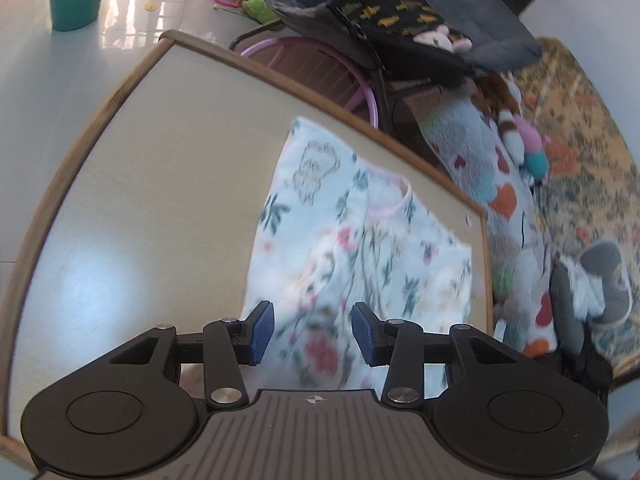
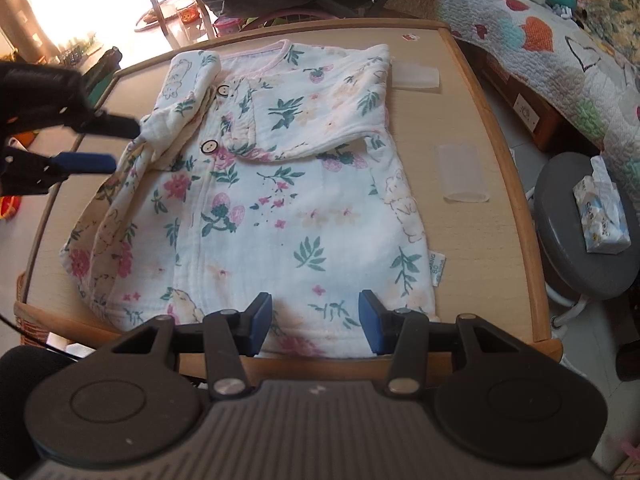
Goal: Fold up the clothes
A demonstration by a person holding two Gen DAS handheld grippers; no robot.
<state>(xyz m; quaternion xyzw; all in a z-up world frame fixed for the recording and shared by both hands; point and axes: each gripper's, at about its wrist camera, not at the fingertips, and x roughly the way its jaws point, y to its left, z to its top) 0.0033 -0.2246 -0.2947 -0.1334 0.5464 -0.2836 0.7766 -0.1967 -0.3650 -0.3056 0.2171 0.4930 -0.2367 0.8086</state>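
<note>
Two grippers are in view, and I take the floral baby garment [image 2: 256, 196] as my reference throughout. It lies flat on the wood-rimmed table [image 2: 492, 216], neckline at the far side and hem at the near edge. One sleeve [image 2: 320, 120] is folded across its chest, and two buttons run down its front.

My right gripper [image 2: 315, 326] hangs over the garment's near hem. Its blue pads stand apart with cloth visible beneath the gap and nothing pinched between them.

My left gripper [image 2: 108, 144] sits at the garment's other sleeve [image 2: 160, 128], reaching in from the side. In the right wrist view its two fingers are spread and the sleeve cloth lies at their tips; I cannot tell whether they touch it. In the left wrist view the left gripper [image 1: 313, 334] has a clear gap between its pads, with blurred fabric [image 1: 360, 248] below.

Two translucent plastic pieces [image 2: 462, 174] lie on the table beside the garment, on the side away from the left gripper.
</note>
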